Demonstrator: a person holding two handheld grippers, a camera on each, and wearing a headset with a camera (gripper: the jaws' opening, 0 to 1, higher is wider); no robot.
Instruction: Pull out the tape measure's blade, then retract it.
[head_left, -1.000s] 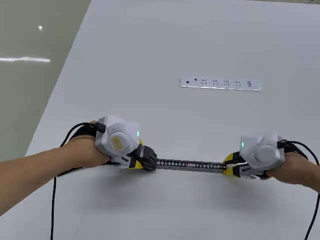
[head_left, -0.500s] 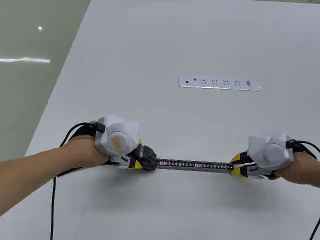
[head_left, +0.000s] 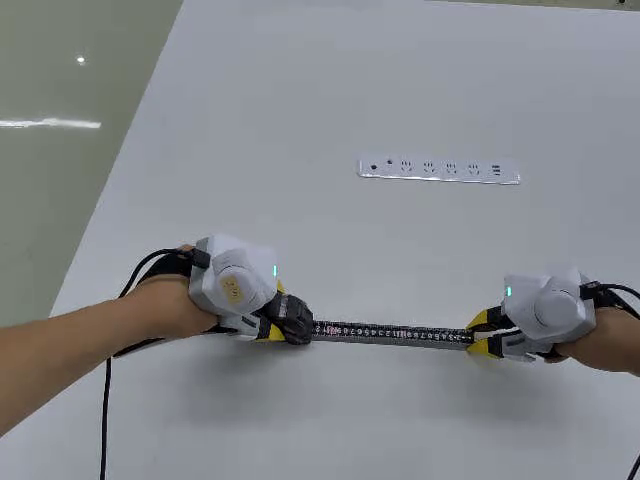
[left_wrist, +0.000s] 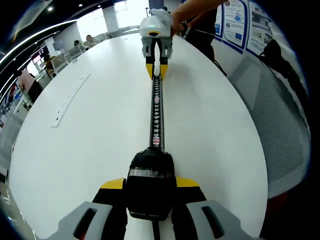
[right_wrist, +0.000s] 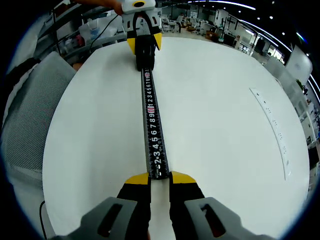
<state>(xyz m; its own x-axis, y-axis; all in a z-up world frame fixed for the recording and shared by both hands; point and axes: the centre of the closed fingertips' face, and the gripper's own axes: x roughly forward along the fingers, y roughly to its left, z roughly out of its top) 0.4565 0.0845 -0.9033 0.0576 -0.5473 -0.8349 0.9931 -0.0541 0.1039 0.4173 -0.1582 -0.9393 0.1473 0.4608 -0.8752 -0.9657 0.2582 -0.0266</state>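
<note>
Left gripper (head_left: 283, 322) clamped on case (left_wrist: 150, 182). Right gripper (head_left: 484, 338) pinched on blade (head_left: 390, 331) tip. Blade stretched straight between them, low over table (head_left: 330, 90). Power strip (head_left: 440, 169) beyond, well apart. Pull-out step, likely near done. Next: ease right gripper toward case, feeding blade back slowly.

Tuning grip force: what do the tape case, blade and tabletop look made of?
Tape case: black, semi-gloss highlight, likely plastic or rubber.
Blade: thin flat dark strip, printed numerals, probably coated steel.
Tabletop: plain white, smooth, faint sheen, maybe laminate.
</note>
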